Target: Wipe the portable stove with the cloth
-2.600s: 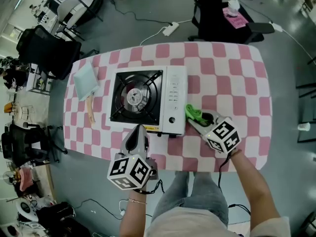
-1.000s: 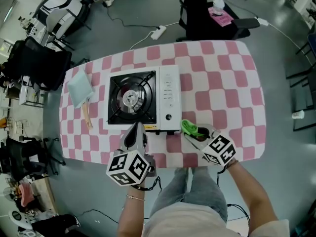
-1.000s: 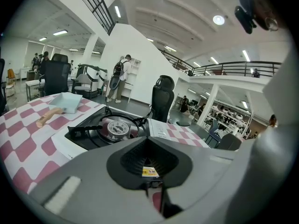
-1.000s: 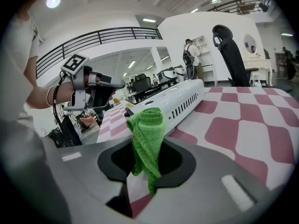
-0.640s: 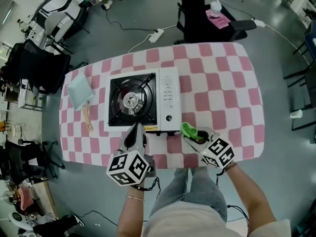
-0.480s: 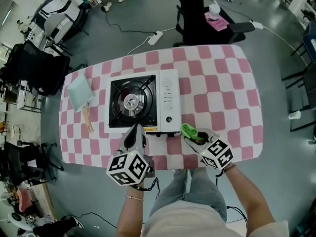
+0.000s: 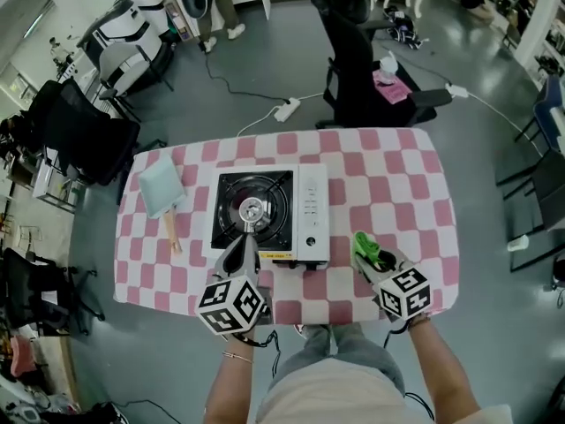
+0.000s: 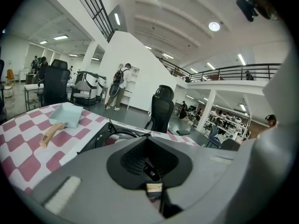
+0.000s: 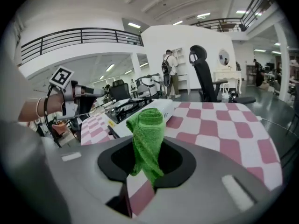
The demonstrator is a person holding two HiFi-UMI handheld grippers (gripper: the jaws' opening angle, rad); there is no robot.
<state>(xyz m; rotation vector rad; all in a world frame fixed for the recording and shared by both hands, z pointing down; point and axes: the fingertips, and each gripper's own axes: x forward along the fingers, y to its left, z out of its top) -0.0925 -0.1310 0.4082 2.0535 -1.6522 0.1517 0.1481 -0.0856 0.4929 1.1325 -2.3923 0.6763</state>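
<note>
A green cloth (image 7: 363, 242) stands bunched in the right gripper (image 7: 371, 256), whose jaws are clamped on it. The gripper is above the checked table (image 7: 402, 179), just right of the portable stove (image 7: 310, 213) and clear of it. The left gripper (image 7: 240, 247) (jaws pressed together, nothing between them) points at the stove's near edge. A pale blue dustpan (image 7: 160, 184) lies far left, and a black office chair (image 7: 351, 69) stands beyond the table.
</note>
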